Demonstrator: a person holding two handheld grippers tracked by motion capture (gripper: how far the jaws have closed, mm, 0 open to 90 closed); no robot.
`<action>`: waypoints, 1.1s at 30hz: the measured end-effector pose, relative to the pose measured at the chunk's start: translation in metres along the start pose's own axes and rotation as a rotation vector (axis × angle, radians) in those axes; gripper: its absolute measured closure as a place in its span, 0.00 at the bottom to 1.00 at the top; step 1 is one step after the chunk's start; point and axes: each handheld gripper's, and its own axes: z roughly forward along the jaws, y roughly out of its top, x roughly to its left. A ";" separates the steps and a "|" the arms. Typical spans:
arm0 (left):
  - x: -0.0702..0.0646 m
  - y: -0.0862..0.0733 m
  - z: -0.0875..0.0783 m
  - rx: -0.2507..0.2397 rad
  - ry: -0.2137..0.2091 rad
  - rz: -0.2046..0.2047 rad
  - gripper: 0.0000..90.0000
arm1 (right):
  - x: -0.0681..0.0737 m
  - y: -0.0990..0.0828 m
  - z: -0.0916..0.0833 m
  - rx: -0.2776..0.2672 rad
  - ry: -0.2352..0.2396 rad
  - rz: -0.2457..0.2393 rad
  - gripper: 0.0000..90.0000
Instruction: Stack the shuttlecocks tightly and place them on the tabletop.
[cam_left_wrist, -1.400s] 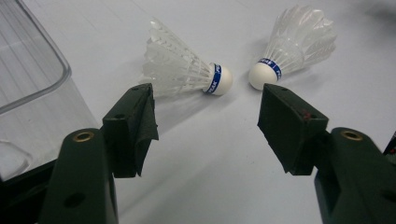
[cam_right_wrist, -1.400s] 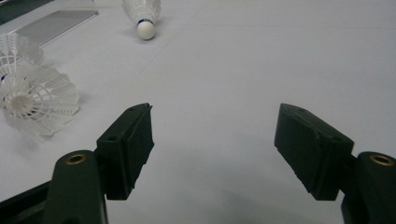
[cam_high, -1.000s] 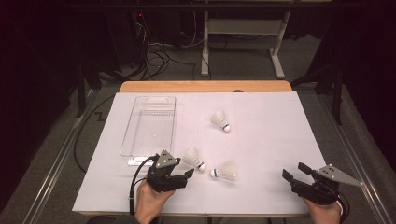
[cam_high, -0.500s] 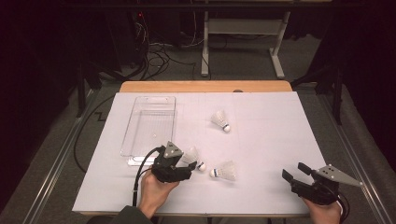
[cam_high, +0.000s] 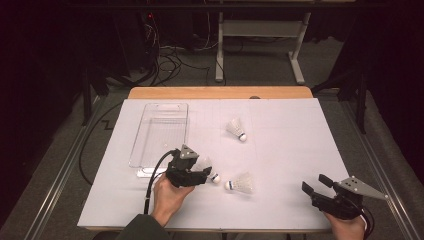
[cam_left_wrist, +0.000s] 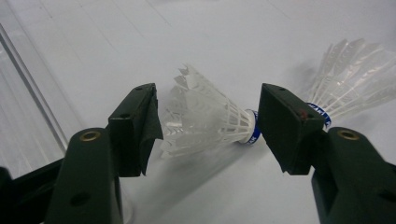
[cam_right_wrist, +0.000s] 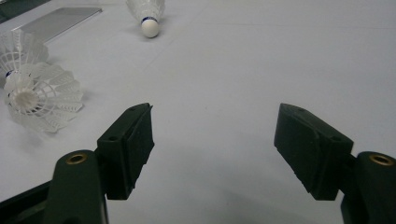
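**Visitor:** Three shuttlecocks were on the white sheet, and none in the clear tray (cam_high: 150, 131). How far had the work got?

**Onlooker:** Hardly begun, by my reading. The tray lay bare at the left of the table (cam_high: 280, 92). The left gripper (cam_high: 202, 176) had reached the nearest shuttlecock (cam_left_wrist: 210, 116), which lay on its side between the jaws, feather skirt toward one pad and cork toward the other. The jaws stood released; from the left gripper view I saw no pad pressing on it, though the cork sat very close to one pad and I would not swear to a gap there.

**Visitor:** And the other two?

**Onlooker:** The second shuttlecock (cam_high: 241, 183) lay just beside the first, toward the table's middle. The far shuttlecock (cam_high: 236, 129) rested well apart, nearer the back edge. The right gripper (cam_high: 315, 186) waited at the near right corner, jaws spread with only bare sheet between them.

**Visitor:** So what was left?

**Onlooker:** Presumably everything: closing on the first, carrying it to the tray, then the remaining two.

**Visitor:** Any writing?

**Onlooker:** Each cork carried a blue band. The second one's band bore small white letters, too blurred for me to read.
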 end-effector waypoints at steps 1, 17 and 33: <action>0.000 0.000 0.000 0.000 0.000 0.000 0.45 | 0.000 0.000 0.000 0.000 0.000 0.000 0.32; 0.007 0.007 0.013 0.061 -0.014 -0.038 0.53 | 0.000 0.000 0.002 0.008 0.004 -0.008 0.32; 0.004 0.006 0.014 0.073 -0.011 -0.022 0.60 | 0.001 0.000 0.001 0.006 0.008 -0.007 0.32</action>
